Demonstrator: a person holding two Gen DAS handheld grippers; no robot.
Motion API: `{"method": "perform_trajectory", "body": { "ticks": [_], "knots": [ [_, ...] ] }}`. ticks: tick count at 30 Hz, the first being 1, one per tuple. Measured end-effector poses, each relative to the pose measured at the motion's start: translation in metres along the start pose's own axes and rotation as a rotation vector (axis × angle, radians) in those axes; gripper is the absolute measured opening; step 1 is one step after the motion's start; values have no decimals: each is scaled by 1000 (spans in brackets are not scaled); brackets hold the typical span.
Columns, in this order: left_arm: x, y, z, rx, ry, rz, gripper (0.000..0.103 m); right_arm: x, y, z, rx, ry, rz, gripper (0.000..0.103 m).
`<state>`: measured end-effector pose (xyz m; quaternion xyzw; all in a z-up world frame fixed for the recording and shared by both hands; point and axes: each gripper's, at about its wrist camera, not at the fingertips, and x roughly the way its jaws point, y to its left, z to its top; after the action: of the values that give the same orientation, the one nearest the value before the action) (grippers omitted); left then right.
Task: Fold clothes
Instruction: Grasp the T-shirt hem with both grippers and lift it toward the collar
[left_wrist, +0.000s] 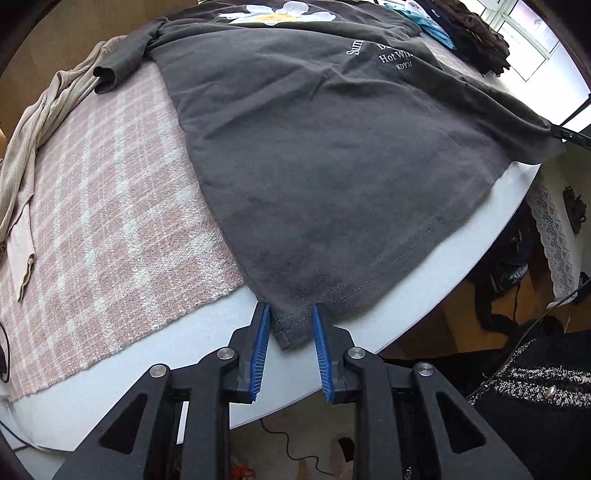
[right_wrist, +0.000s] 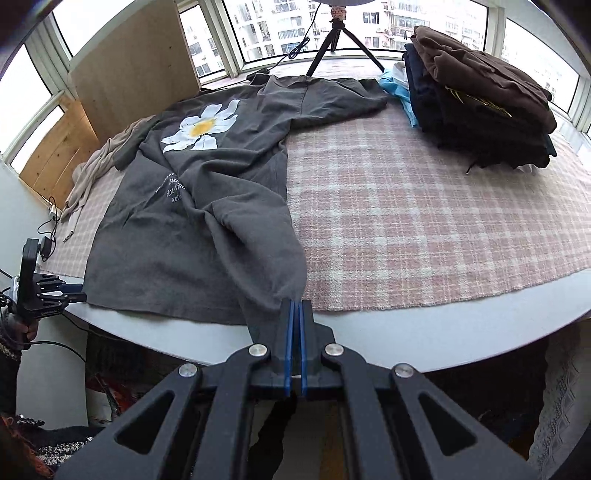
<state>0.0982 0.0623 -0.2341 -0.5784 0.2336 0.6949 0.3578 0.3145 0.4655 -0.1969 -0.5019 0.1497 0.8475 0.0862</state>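
My left claw (left_wrist: 290, 314) stands with its blue fingers (left_wrist: 261, 339) apart, one on each side of a hem corner of the grey shirt (left_wrist: 314, 147), not pinching it. My right claw (right_wrist: 296, 306) is pressed together on the other hem corner, lifting a ridge of cloth. The shirt lies spread on the pink check blanket (right_wrist: 424, 221) over the white table (right_wrist: 406, 332), its daisy print (right_wrist: 201, 127) toward 11 o'clock in the right view. A folded stack (right_wrist: 480, 99) sits at 2 o'clock; a beige top (left_wrist: 33, 147) lies at 9 o'clock in the left view.
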Motion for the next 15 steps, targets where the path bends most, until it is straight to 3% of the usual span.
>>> {"method": "perform_trajectory", "body": {
  "ticks": [4,7,12,15],
  "knots": [
    [-9,9,-1,-62,-21,-25,6,4,-1,-1,-3,11,1,3],
    [-49,21,-11,-98,-91,-44,6,1,4,-5,29,7,55,3],
    [-135,58,-32,-193,-223,50,6,-1,13,-12,78,6,143,3],
    [-108,85,-40,-242,-154,82,5,42,30,-32,44,117,122,3]
  ]
}}
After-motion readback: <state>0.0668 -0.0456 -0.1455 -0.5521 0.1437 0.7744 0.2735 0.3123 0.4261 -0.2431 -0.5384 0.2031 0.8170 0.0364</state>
